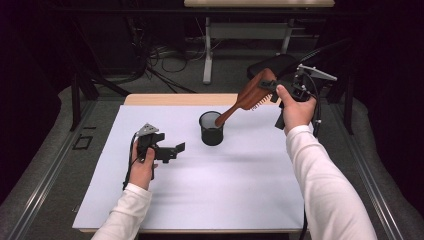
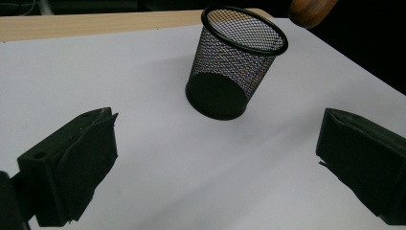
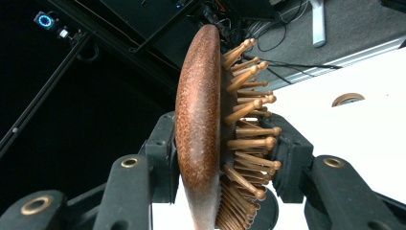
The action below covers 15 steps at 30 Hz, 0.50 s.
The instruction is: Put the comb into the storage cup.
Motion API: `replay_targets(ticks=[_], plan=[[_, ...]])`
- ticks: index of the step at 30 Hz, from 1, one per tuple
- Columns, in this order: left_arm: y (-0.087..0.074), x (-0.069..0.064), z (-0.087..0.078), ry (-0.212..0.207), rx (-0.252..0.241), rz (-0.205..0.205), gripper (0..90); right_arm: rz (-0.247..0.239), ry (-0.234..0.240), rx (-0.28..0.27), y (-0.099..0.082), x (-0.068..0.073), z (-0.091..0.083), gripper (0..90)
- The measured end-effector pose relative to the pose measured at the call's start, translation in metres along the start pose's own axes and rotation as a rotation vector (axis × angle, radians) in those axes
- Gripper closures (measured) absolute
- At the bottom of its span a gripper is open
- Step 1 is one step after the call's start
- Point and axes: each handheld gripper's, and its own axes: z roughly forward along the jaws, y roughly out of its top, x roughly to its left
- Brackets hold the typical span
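The brush (image 1: 248, 95) is a wooden paddle type, reddish brown, with an oval head, a tapering handle and rows of pale wooden pins tipped with small knobs. It hangs in the air above the far right part of the table (image 1: 190, 200), tilted, its head up near the far right corner and its handle slanting down to the cup (image 1: 211, 128); the handle tip sits at the rim, just inside the mouth as far as can be told. The cup is black wire mesh, upright near the middle of the far edge.

The right gripper (image 1: 276, 90) has its jaws clamped on the brush head, one pad on the smooth back, the other against the pins. The left gripper (image 1: 176, 149) hovers near the table's left middle, jaws spread wide, holding nothing and aimed at the cup.
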Motion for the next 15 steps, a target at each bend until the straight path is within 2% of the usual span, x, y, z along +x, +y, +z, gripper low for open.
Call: replay_targets(ticks=[9, 15], plan=[[0.0, 0.0, 0.0, 0.002, 0.004, -0.001, 0.5, -0.013, -0.034, -0.018, -0.006, 0.001, 0.011, 51.5], [-0.001, 0.001, 0.001, 0.002, 0.003, -0.004, 0.5, -0.016, -0.035, -0.031, -0.01, 0.0, 0.016, 51.5]])
